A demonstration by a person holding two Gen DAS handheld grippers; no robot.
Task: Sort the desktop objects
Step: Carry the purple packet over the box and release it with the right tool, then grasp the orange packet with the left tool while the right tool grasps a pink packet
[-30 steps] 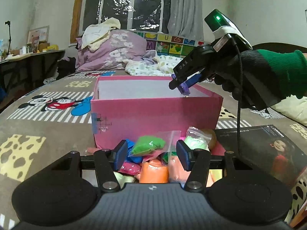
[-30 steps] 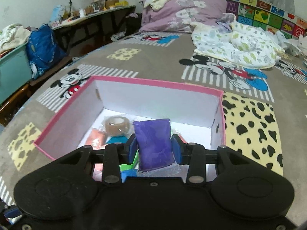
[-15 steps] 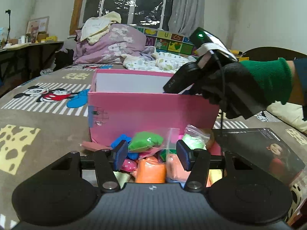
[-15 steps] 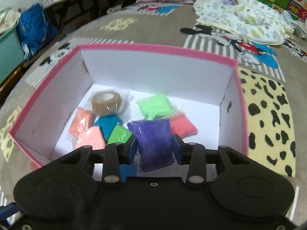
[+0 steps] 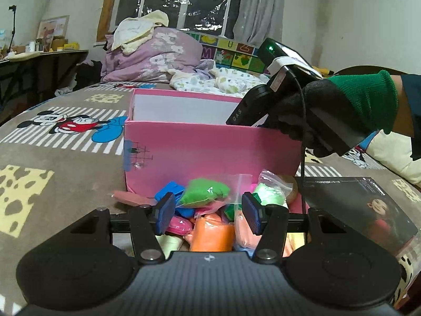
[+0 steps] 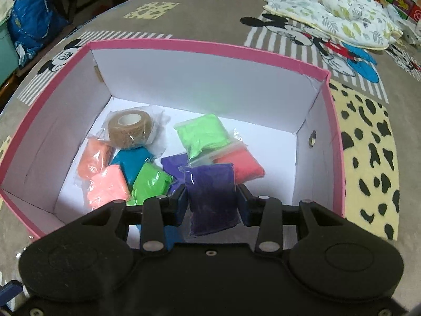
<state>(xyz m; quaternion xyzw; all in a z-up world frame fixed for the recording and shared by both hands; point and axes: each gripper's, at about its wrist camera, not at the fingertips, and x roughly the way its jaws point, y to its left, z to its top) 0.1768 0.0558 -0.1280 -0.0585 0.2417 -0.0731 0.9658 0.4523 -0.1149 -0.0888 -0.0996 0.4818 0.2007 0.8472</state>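
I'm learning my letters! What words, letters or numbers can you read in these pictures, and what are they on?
"DAS": on the black side of the right gripper, seen from the left wrist.
"U": on a yellow tile of the alphabet mat behind the bed.
"M": on a purple tile of the same mat.
White print along the top of the dark booklet: too small to read.
Small blue drawing on the pink box: no readable words.

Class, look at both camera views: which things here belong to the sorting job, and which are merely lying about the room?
Part of the job:
- pink box
- purple clay bag in the right hand-held gripper
- clay bags and tan tape roll inside the box
- unsorted pile of clay bags before the left hand-held gripper

Lying about:
- purple duvet
- leaf-print blanket
- dark booklet
- blue bag
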